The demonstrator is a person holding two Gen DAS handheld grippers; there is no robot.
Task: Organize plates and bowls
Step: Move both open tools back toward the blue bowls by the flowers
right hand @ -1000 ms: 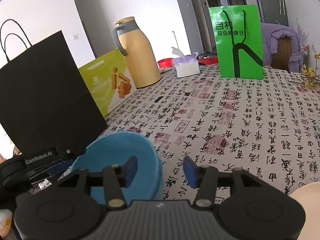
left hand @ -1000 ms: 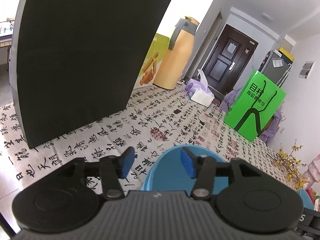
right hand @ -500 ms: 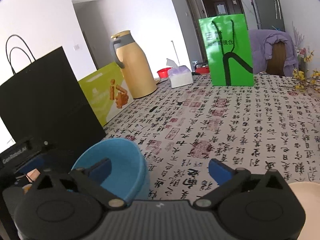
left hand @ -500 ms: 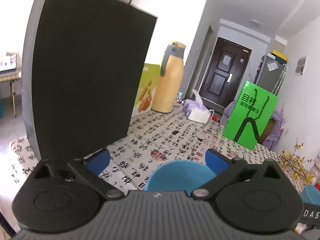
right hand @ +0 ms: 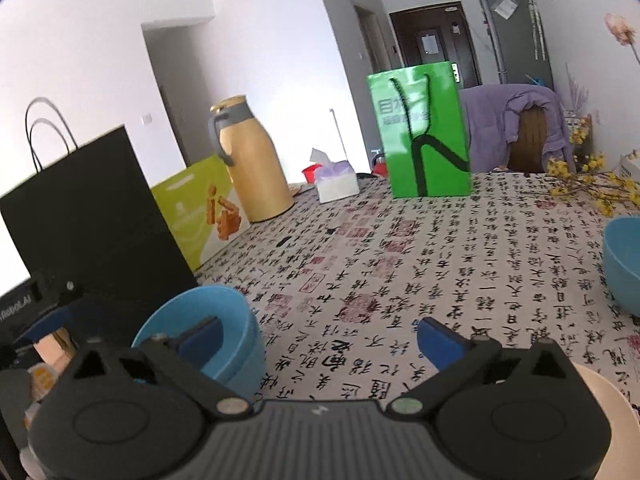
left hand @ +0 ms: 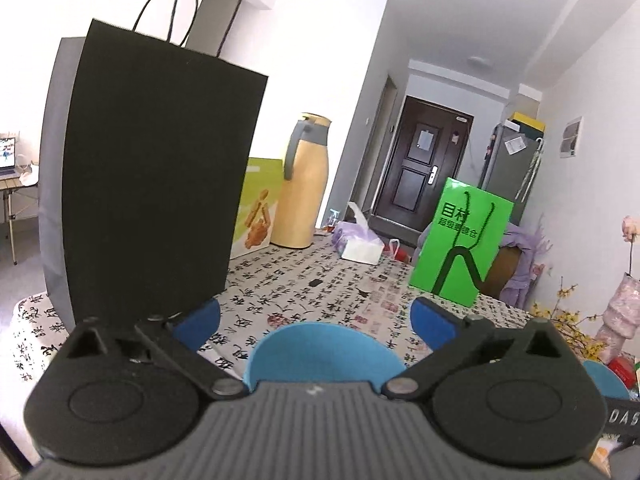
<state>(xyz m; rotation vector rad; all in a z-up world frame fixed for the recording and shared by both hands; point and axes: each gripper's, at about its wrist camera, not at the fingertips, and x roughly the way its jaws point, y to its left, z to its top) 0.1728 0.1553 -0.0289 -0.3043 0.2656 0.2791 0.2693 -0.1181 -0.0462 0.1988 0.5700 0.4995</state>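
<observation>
A blue bowl sits on the calligraphy-print tablecloth, low in the left wrist view. My left gripper stands open just behind it, its blue pads wide apart and touching nothing. In the right wrist view the same bowl lies at the lower left, partly behind one finger. My right gripper is open and empty over bare cloth. A second blue bowl shows at the right edge. The rim of a cream plate shows at the bottom right.
A tall black paper bag stands close on the left. Behind it are a yellow-green bag, a gold jug and a tissue box. A green bag stands further back, with yellow flowers on the right.
Both pairs of jaws have spread from half closed to wide open. Both grippers have drawn back and risen from the blue bowl, which stays on the table.
</observation>
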